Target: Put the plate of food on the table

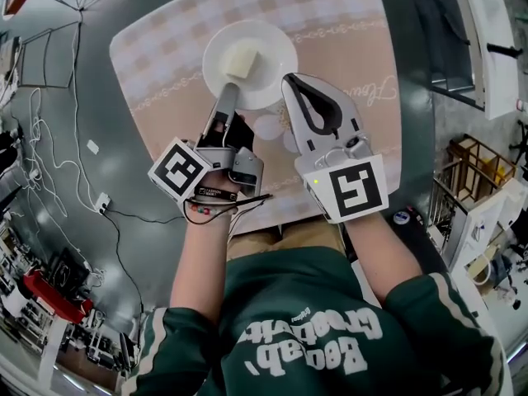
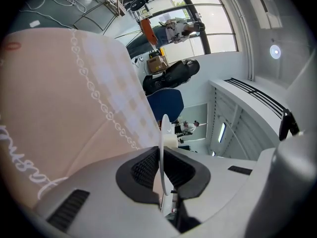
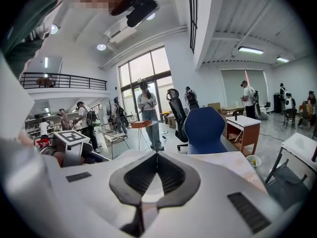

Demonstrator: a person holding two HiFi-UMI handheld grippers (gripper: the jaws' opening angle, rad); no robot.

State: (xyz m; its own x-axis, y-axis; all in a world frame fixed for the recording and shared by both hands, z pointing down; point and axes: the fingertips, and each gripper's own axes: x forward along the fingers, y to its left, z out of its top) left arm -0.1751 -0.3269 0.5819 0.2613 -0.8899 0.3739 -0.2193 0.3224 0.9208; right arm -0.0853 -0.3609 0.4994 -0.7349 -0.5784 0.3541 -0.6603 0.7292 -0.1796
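Note:
A white plate (image 1: 264,52) carries one pale block of food (image 1: 242,63) over the beige checked tablecloth (image 1: 346,23). My left gripper (image 1: 228,91) is shut on the plate's near-left rim. In the left gripper view the plate (image 2: 163,128) shows edge-on between the black pads, with the food block (image 2: 171,142) just beyond. I cannot tell whether the plate rests on the cloth. My right gripper (image 1: 291,81) sits just off the plate's right rim, shut on nothing. In the right gripper view, that gripper (image 3: 157,155) points out into the room.
Two pale round things (image 1: 269,127) lie on the cloth near the plate, between the grippers. The table's near edge is just in front of the person. Cables (image 1: 49,151) trail on the floor at left. A wooden crate (image 1: 477,162) stands right. A blue chair (image 3: 210,129) and people stand beyond.

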